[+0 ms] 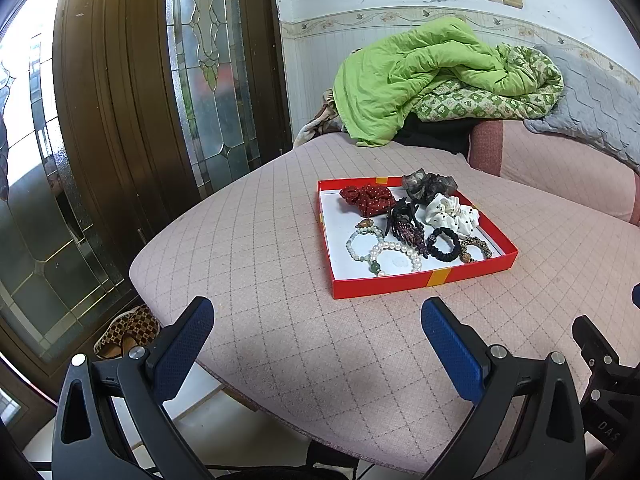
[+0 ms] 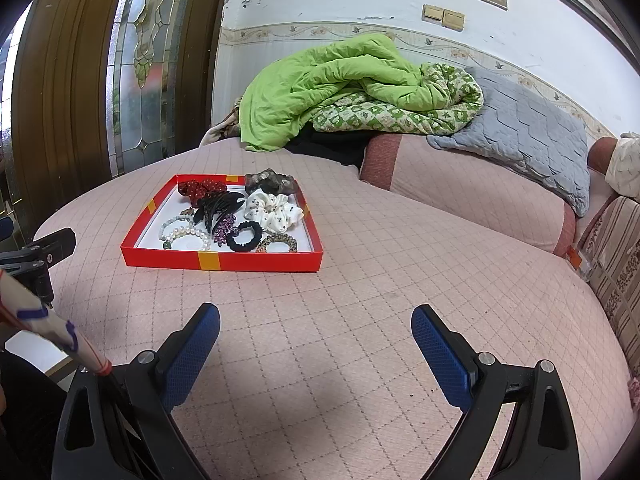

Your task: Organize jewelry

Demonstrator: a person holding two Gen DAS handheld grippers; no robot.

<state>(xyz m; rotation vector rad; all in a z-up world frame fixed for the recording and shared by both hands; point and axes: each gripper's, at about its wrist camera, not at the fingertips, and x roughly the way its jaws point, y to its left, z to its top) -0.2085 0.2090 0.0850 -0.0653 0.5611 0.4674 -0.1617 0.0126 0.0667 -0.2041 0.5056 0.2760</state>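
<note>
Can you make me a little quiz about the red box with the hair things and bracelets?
1. True or false: the left gripper holds a bracelet.
2. Which scrunchie hangs over the far rim of the red box? A) white scrunchie B) grey scrunchie C) red scrunchie
3. Fill in: the black hair tie lies between the purple clip and the ______ hair tie.

Key
1. False; both it and the right gripper are open and hold nothing.
2. B
3. leopard
</note>
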